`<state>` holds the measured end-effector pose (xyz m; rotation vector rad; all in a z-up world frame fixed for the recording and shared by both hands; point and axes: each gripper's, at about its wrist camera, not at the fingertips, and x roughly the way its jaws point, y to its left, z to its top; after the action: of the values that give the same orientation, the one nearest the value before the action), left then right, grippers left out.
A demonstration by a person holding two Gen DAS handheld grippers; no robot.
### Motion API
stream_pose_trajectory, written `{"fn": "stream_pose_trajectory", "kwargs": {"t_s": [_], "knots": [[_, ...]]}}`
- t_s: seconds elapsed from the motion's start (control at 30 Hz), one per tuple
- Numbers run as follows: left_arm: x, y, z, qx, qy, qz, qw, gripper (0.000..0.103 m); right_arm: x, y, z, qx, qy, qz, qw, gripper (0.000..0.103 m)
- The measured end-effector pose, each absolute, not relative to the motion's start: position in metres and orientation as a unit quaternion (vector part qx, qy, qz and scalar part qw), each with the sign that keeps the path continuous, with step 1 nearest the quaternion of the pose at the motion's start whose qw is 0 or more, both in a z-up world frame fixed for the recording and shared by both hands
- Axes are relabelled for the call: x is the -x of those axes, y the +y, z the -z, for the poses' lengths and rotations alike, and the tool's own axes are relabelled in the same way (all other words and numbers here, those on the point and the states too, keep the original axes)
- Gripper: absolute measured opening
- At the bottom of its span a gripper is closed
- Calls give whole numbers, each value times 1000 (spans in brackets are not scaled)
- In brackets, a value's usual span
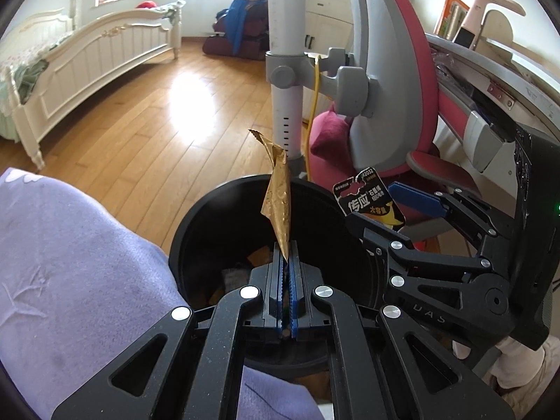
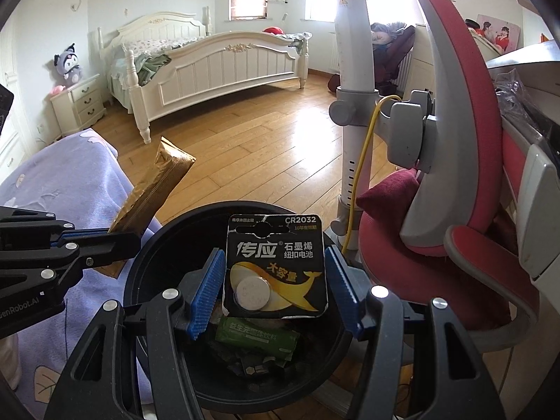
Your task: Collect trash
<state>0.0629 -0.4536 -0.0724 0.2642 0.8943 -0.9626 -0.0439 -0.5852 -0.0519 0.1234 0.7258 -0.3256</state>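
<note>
Left tool (image 1: 287,245): blue pads pressed together on the lower end of a gold foil wrapper (image 1: 280,206). The wrapper stands up and out from the pads, crinkled, its free end above the far rim of the black bin (image 1: 196,231). In the right wrist view the same wrapper (image 2: 154,189) juts up at a slant from the left tool (image 2: 115,238), at the left edge of the bin (image 2: 140,280).

Right tool (image 2: 276,280): jaws at a middling width, closed on a battery card (image 2: 276,262), one pad against each side edge. Card is black with a gold whale and one round cell in its blister; printed CR2032. It is held upright over the bin's mouth. From the left wrist view the card (image 1: 367,196) sits at the bin's right rim, held by the right tool (image 1: 388,206).

Bin contents: a green wrapper (image 2: 259,339) and some smaller scraps at the bottom, too dark to name.

Surroundings: lilac bedding (image 1: 70,262) touching the bin on the left; red and grey chair (image 2: 455,175) to the right; wood floor (image 1: 157,112); white bed (image 2: 210,66) beyond.
</note>
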Motion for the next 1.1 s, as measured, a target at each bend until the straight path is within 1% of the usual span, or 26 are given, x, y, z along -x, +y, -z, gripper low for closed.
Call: {"fn": "stream_pose_trajectory", "kwargs": {"t_s": [0.27,0.3,0.33,0.37,0.4,0.43,0.47,0.5,0.53,0.57,0.6,0.67,0.73,0.9,1.1], "knots": [[-66,-458,74,-126,414,443,785,4,41,-590,55,-59,356,164,918,59],[-66,-458,74,-127,412,441,787,6,41,-590,56,-57,358,167,917,60],[-66,-459,73,-129,411,439,789,10,40,-590,57,-51,361,171,915,64],[-65,-458,73,-130,408,438,791,25,39,-590,58,-45,363,177,914,66],[-64,-457,71,-132,403,434,795,51,40,-589,58,-39,364,180,913,71],[-62,-455,68,-134,394,427,803,64,42,-588,57,-35,364,181,913,74],[-60,-453,65,-136,385,422,810,82,43,-587,57,-34,364,182,913,76],[-58,-451,62,-137,376,417,816,89,45,-586,56,-33,363,183,913,78],[-56,-448,58,-137,371,415,819,90,48,-585,55,-33,363,184,913,82],[-55,-446,55,-137,369,414,821,95,50,-583,54,-35,363,184,913,84],[-54,-442,51,-136,367,411,823,98,52,-581,53,-37,363,184,913,89],[-51,-431,44,-133,362,399,832,98,55,-577,50,-41,362,180,914,92],[-48,-416,38,-129,359,374,845,98,56,-569,46,-42,363,177,914,97],[-48,-360,31,-91,386,339,853,98,53,-533,27,-36,348,145,926,98],[-31,-267,18,-33,344,230,910,98,38,-466,-2,-41,328,70,941,98]]}}
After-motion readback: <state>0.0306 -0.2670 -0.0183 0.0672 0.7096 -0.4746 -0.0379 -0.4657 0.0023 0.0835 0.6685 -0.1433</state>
